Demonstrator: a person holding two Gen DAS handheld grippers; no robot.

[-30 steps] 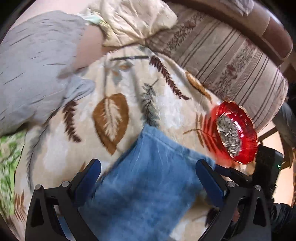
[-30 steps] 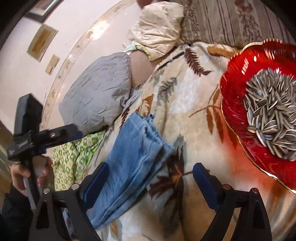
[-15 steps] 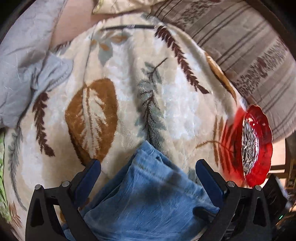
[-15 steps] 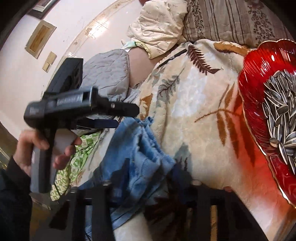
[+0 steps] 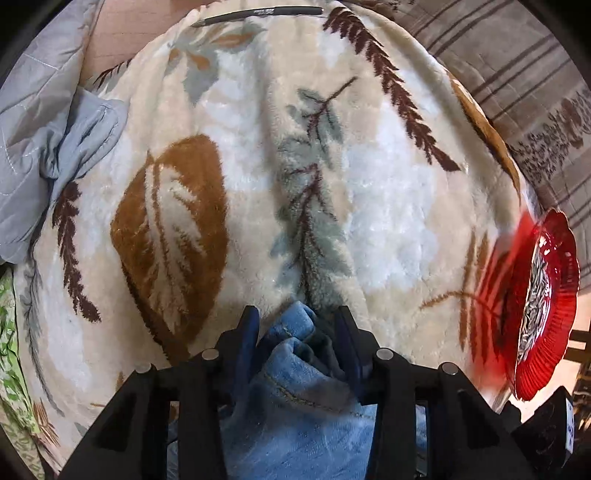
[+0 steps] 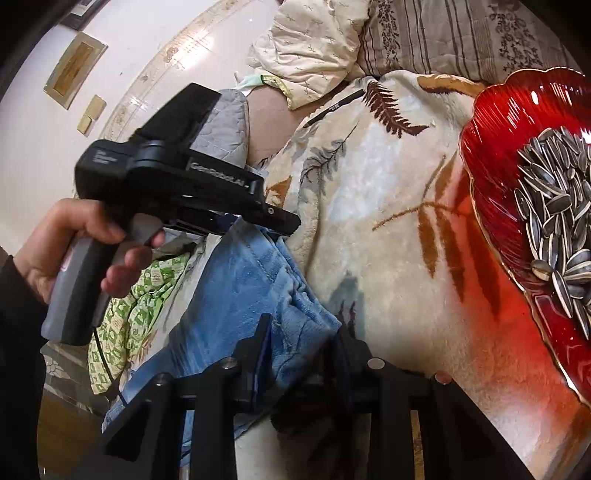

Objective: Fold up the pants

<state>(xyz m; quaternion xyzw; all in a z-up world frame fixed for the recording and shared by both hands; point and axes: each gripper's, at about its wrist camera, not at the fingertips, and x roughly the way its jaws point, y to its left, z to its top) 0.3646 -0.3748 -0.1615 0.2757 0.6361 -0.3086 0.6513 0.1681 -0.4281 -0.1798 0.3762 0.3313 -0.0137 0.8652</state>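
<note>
Light blue pants (image 5: pixel 295 424) lie on a cream blanket with a leaf pattern (image 5: pixel 388 203). My left gripper (image 5: pixel 298 332) points straight down at their far edge. Its jaws are closing, with a bunched fold of the fabric pinched between the pads. In the right wrist view the pants (image 6: pixel 251 288) run from bottom left up to the blanket. My right gripper (image 6: pixel 301 343) is closing on their near right corner, and cloth fills the gap between its fingers. A hand (image 6: pixel 74 243) holds the left gripper's black body (image 6: pixel 173 181) over the pants' far end.
A red glass dish (image 6: pixel 487 140) of sunflower seeds sits on the blanket, close on the right. A black pen (image 5: pixel 258 15) lies at the blanket's far edge. A grey quilted cushion (image 5: pixel 44 129) and a green patterned cloth (image 6: pixel 136 306) lie to the left, a striped cushion (image 6: pixel 443 33) behind.
My left gripper came down onto the pants' far edge and narrowed from wide open onto the fabric. My right gripper also narrowed onto the near corner, hardly moving.
</note>
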